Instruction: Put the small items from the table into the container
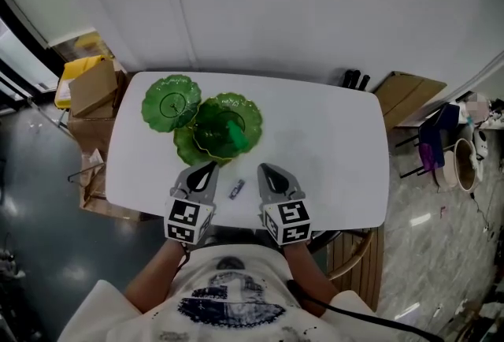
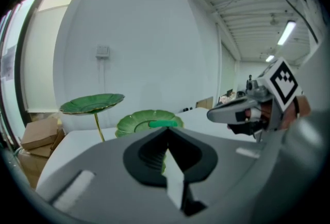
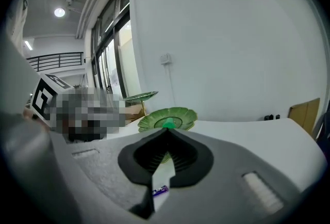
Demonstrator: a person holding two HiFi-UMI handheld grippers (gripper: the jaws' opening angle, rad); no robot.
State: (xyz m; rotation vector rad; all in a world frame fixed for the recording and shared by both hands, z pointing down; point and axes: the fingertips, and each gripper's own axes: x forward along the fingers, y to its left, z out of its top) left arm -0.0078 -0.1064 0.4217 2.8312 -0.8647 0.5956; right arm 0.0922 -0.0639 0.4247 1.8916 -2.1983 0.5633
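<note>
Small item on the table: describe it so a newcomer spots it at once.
On the white table, look near the person's edge, in front of the green leaf-shaped dishes. Between the left gripper and the right gripper lies a tiny packet, purple and white where its neighbours are green or grey.

Looking along the left gripper (image 2: 166,129), jaws pressed together. Beyond the tips, on a white table (image 2: 72,140), a low green dish (image 2: 138,120); left of it, a stemmed green plate (image 2: 93,103). At right, the right gripper (image 2: 214,112).

Dishes (image 1: 227,126) green, table (image 1: 331,151) white, small item (image 1: 237,189) purple-blue, marker cubes (image 1: 189,221) w/ blk/wht squares.
</note>
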